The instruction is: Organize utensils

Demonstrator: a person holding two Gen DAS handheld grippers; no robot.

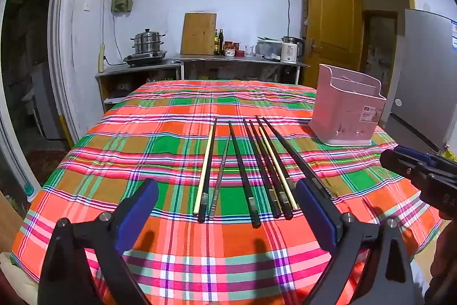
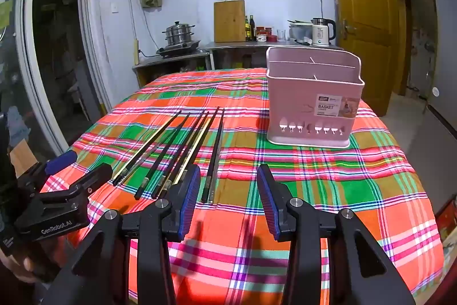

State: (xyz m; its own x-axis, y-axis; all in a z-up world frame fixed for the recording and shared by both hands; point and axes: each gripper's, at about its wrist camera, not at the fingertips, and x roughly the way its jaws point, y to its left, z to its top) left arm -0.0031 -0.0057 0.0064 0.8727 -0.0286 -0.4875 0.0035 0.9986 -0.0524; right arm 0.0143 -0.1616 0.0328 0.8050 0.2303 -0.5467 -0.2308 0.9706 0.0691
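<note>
Several chopsticks, mostly black with a few pale ones, lie side by side on the plaid tablecloth. My left gripper hovers over their near ends, open wide, nothing between its pads. A pink divided utensil basket stands upright at the right. In the right wrist view the chopsticks lie left of centre and the basket stands ahead. My right gripper is open and holds nothing, just right of the chopsticks' near ends. The left gripper shows at the left edge, the right gripper at the right edge.
Behind the table a steel counter carries a steamer pot, a wooden cutting board, bottles and a white kettle. A wooden door stands open at the back right, beside a grey fridge.
</note>
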